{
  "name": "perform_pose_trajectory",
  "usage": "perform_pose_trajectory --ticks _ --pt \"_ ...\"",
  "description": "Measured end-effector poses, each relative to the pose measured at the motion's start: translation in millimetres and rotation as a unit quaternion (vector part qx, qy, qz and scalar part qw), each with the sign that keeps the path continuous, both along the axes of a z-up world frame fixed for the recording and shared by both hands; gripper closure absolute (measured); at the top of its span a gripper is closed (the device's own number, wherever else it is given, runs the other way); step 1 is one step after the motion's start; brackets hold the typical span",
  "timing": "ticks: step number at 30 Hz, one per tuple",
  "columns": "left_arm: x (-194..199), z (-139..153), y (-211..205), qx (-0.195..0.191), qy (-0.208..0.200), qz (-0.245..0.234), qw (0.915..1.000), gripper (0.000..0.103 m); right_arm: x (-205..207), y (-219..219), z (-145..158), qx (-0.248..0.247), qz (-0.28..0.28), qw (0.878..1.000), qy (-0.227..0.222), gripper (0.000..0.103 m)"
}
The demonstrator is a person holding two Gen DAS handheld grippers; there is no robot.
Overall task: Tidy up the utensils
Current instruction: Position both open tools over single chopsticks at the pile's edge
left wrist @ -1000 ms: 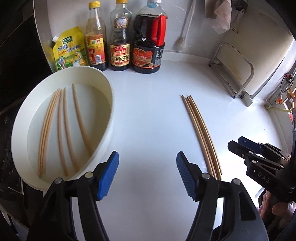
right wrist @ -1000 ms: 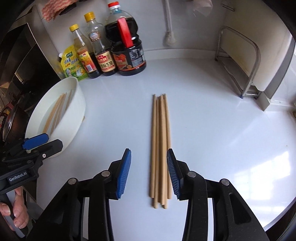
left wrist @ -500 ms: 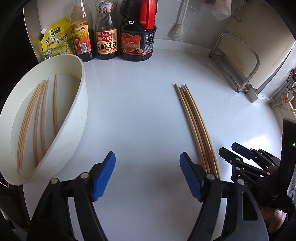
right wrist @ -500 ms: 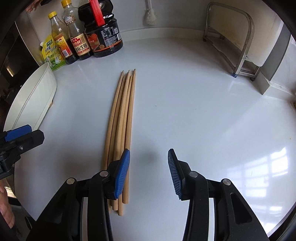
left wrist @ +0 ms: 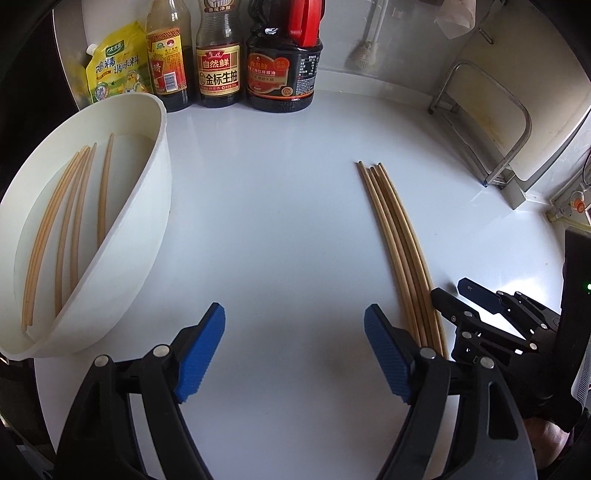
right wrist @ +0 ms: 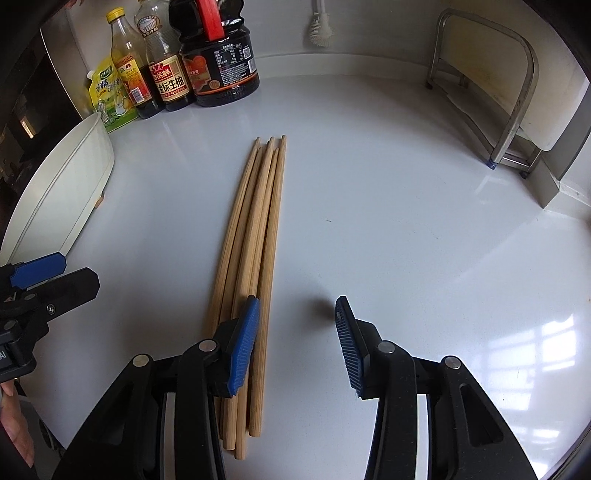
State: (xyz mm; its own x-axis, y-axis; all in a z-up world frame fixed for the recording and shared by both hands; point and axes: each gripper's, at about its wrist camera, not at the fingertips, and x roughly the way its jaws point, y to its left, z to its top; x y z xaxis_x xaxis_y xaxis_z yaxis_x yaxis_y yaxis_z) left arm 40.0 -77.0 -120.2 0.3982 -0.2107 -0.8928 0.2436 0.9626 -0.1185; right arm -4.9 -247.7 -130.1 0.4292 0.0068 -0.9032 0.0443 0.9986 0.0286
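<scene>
Several wooden chopsticks [right wrist: 255, 229] lie bundled side by side on the white counter; they also show in the left wrist view [left wrist: 399, 236]. More chopsticks [left wrist: 70, 221] lie inside a white oval basin [left wrist: 147, 236] at the left. My left gripper [left wrist: 293, 347] is open and empty, low over the counter between basin and bundle. My right gripper [right wrist: 295, 339] is open and empty, its left finger [right wrist: 242, 343] over the near end of the bundle. It shows in the left wrist view [left wrist: 476, 299] too.
Sauce bottles [left wrist: 218, 55] and a yellow seasoning pouch [left wrist: 114, 70] stand at the back left against the wall. A metal rack with a white board [right wrist: 491, 85] stands at the back right. A brush [right wrist: 317, 26] hangs on the back wall.
My right gripper has shifted right, so the bundle went from between its fingers to under its left finger. My left gripper moved forward and to the right; the basin now sits further left.
</scene>
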Motion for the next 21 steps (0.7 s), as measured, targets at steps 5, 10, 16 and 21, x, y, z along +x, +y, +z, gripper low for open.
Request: perform_pose_trajectory --ticks 5,10,16,21 --pt "-1 -2 -4 -0.002 -0.005 -0.004 1.0 0.027 0 0 -2 -0.011 0.003 1.0 0.003 0.062" --pt "0 -6 -16 -0.005 -0.006 -0.009 0.9999 0.027 -2 -12 0 -0.006 -0.005 1.0 -0.002 0.062" --pt "2 -19 -38 -0.016 0.003 -0.022 0.9996 0.027 -3 -27 0 -0.008 -0.013 1.0 -0.008 0.062" --pt "1 -29 -54 -0.018 0.013 -0.033 0.9992 0.027 -5 -39 1 -0.003 -0.02 1.0 -0.011 0.062"
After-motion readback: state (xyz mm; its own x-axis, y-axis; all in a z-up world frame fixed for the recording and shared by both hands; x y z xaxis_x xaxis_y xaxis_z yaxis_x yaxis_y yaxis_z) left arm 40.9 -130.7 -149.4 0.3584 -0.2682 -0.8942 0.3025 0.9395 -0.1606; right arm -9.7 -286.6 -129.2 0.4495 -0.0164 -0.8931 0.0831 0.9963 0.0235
